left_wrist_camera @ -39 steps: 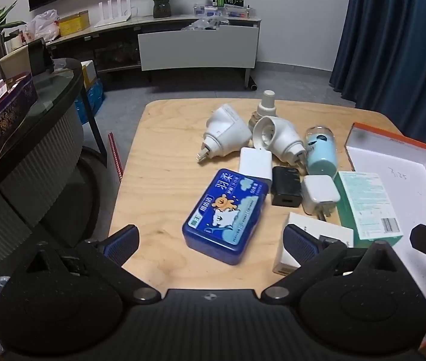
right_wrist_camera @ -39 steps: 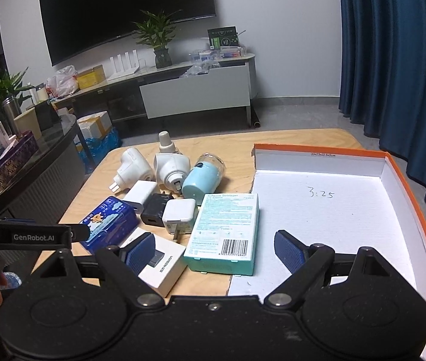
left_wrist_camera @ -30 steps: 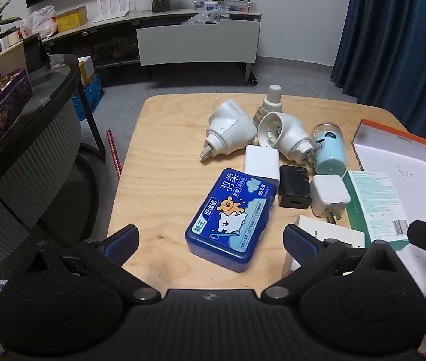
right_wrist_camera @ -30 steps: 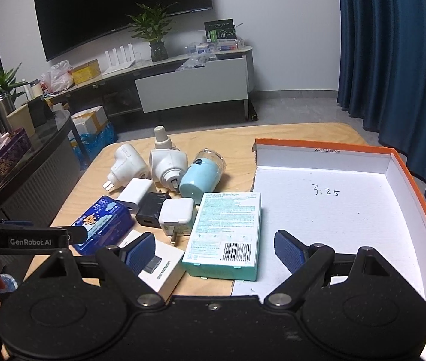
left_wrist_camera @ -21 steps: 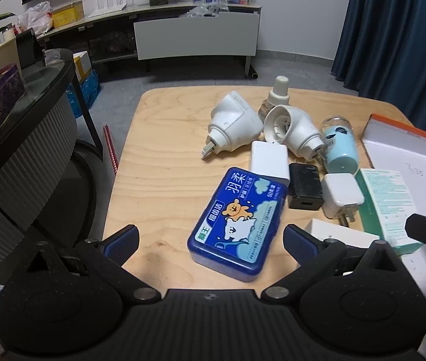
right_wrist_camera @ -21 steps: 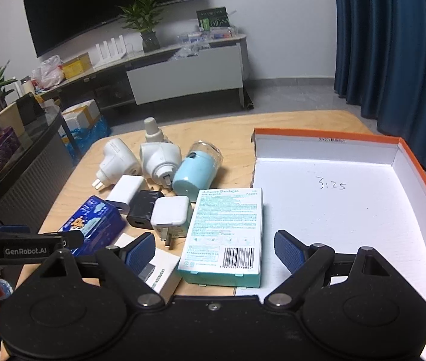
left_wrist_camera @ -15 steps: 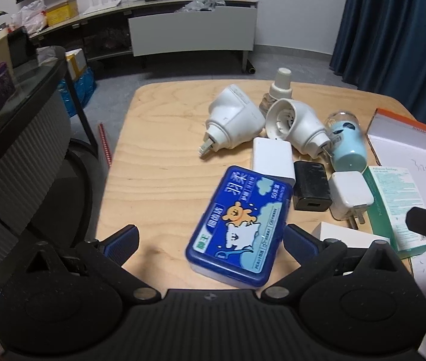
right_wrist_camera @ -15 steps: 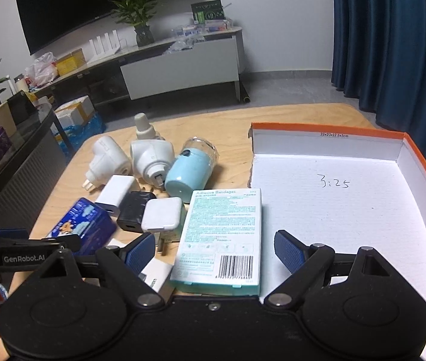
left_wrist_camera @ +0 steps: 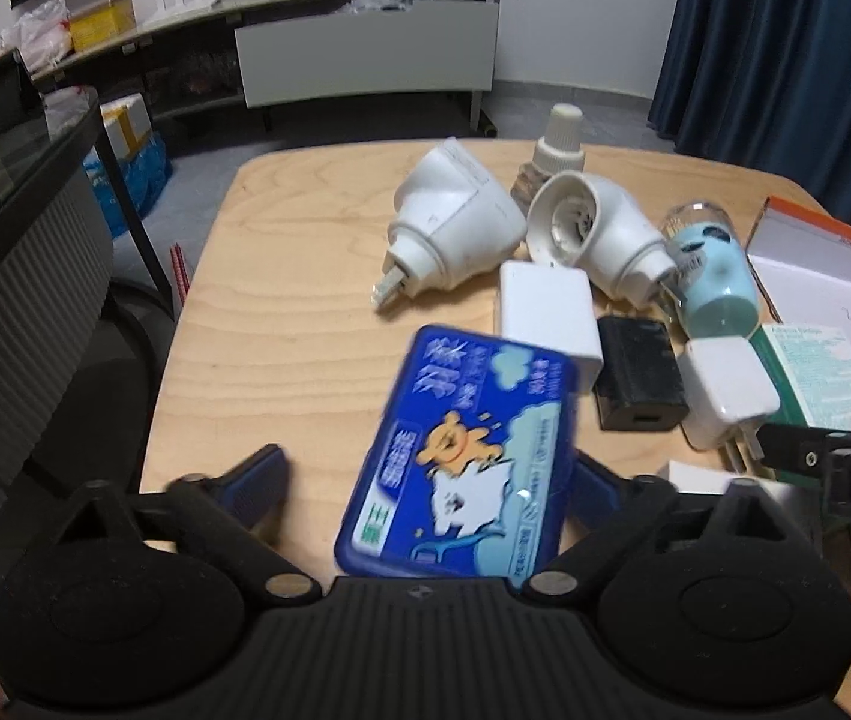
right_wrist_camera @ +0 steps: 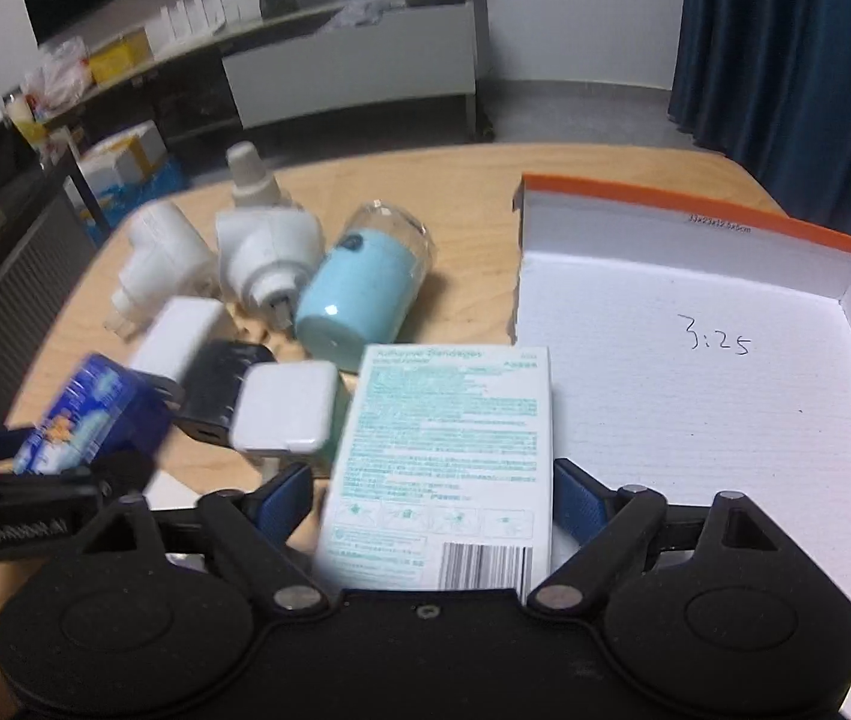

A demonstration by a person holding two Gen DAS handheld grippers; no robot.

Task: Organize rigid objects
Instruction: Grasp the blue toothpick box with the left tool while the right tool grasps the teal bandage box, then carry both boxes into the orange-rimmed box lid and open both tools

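My left gripper (left_wrist_camera: 425, 480) is open, its fingers on either side of the blue cartoon tin (left_wrist_camera: 461, 462), which also shows in the right wrist view (right_wrist_camera: 83, 420). My right gripper (right_wrist_camera: 431, 492) is open around the near end of the teal-and-white bandage box (right_wrist_camera: 443, 456), which lies partly over the edge of the orange-rimmed white tray (right_wrist_camera: 725, 420). Behind lie two white plug-in devices (left_wrist_camera: 449, 222), a white charger (left_wrist_camera: 545, 312), a black charger (left_wrist_camera: 638, 372), a white plug adapter (left_wrist_camera: 725, 396) and a light blue bottle (right_wrist_camera: 365, 288).
The wooden table (left_wrist_camera: 281, 312) ends at the left above a dark chair (left_wrist_camera: 35, 312). A small white-capped bottle (left_wrist_camera: 557, 132) stands at the back. A white box (left_wrist_camera: 689, 474) lies near my left gripper's right finger. A TV bench (right_wrist_camera: 335, 60) is behind.
Both grippers have moved forward and down. The blue tin now lies between my left fingers and the bandage box between my right fingers. The objects have not shifted.
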